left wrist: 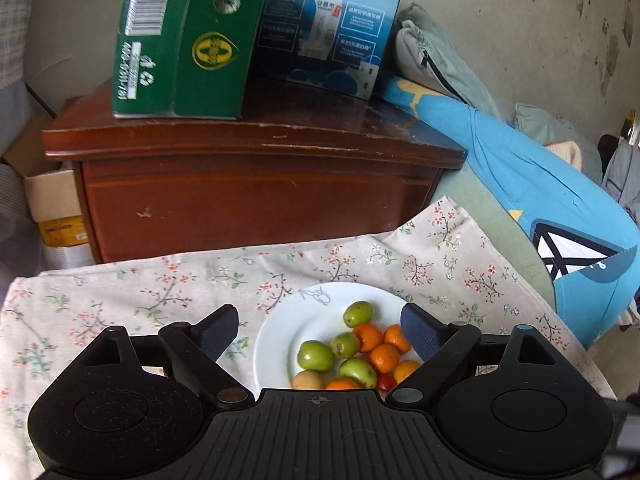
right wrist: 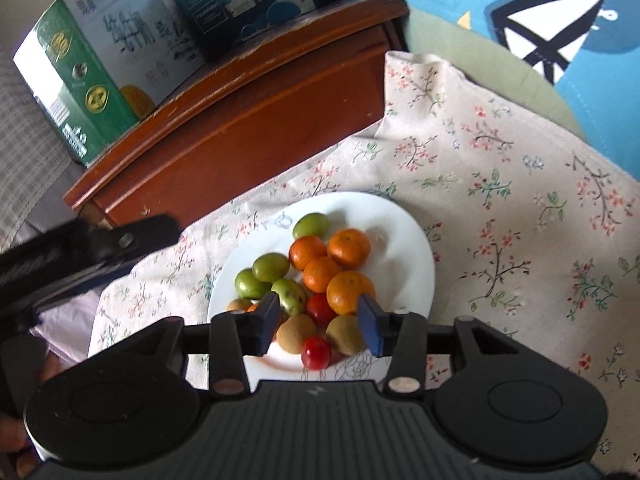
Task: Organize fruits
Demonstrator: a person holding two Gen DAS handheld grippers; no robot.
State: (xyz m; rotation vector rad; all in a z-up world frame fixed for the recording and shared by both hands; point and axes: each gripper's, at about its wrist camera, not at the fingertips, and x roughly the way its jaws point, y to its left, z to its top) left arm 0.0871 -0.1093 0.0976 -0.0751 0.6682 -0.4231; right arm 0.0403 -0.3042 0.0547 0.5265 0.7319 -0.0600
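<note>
White plate [right wrist: 416, 256] on flowery cloth [right wrist: 500, 200], full of mixed fruit: oranges [right wrist: 348, 248], green fruits [right wrist: 271, 267], cherry tomatoes [right wrist: 316, 353], brown kiwis [right wrist: 295, 332]. All heaped together, so likely sorting not begun. Right gripper [right wrist: 318, 322] hangs low over near pile, fingers spread wide, holding nothing, maybe ready to pick. Left gripper [left wrist: 320, 330] also spread, empty, above plate [left wrist: 280, 332]. Wooden cabinet [right wrist: 240, 120] with boxes behind.

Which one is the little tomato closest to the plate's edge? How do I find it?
Find the white plate on the flowery cloth. At its near rim, below two brown fruits, sits the cherry tomato. It is shiny red and smaller than the oranges.
</note>
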